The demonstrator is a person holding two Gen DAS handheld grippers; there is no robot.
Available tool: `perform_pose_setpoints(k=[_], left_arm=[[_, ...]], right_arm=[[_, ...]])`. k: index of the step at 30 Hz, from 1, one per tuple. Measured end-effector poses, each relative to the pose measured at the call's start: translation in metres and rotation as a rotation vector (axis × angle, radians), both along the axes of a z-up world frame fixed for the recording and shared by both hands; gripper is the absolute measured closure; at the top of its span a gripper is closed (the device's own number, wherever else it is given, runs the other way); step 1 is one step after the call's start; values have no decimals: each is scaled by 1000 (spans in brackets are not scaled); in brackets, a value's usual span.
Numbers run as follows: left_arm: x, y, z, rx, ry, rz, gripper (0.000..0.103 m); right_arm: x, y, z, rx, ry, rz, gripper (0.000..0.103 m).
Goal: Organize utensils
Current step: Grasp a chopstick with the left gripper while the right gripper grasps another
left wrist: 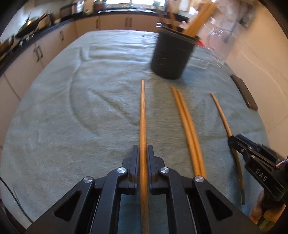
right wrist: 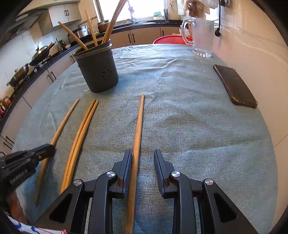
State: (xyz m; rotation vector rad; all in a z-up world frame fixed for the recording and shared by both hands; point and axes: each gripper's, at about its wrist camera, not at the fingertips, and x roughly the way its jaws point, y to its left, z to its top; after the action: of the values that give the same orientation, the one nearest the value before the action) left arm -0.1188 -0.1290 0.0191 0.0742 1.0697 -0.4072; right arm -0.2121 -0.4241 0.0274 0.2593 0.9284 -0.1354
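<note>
Daylight is pouring in through the window (right wrist: 133, 9) at the far end of the kitchen, blowing out to white. The left-wrist view is smearing with motion blur, the dark utensil holder (left wrist: 171, 55) looking doubled. The right-wrist view is staying sharp. Glare is streaking the tiled wall (right wrist: 252, 45). Both fisheye pictures are bending the bench cloth (right wrist: 189, 117) and darkening at the corners.

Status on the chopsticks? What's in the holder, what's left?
Done: several chopsticks stand in the dark holder. In hand: left claw is shut on the leftmost chopstick; right claw straddles the rightmost chopstick, jaws open. Left: all four loose ones lie on the cloth, including the middle pair.
</note>
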Motion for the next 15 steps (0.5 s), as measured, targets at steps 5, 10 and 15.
perform_pose_setpoints(k=[5, 10, 15], left_arm=[[5, 12, 3, 7, 79, -14, 96], [15, 9, 2, 40, 110, -58, 94], [31, 5, 2, 41, 154, -75, 92]], right_arm=[[0, -12, 1, 55, 29, 4, 77], [2, -22, 2, 54, 83, 10, 77], [1, -26, 2, 47, 114, 19, 77]])
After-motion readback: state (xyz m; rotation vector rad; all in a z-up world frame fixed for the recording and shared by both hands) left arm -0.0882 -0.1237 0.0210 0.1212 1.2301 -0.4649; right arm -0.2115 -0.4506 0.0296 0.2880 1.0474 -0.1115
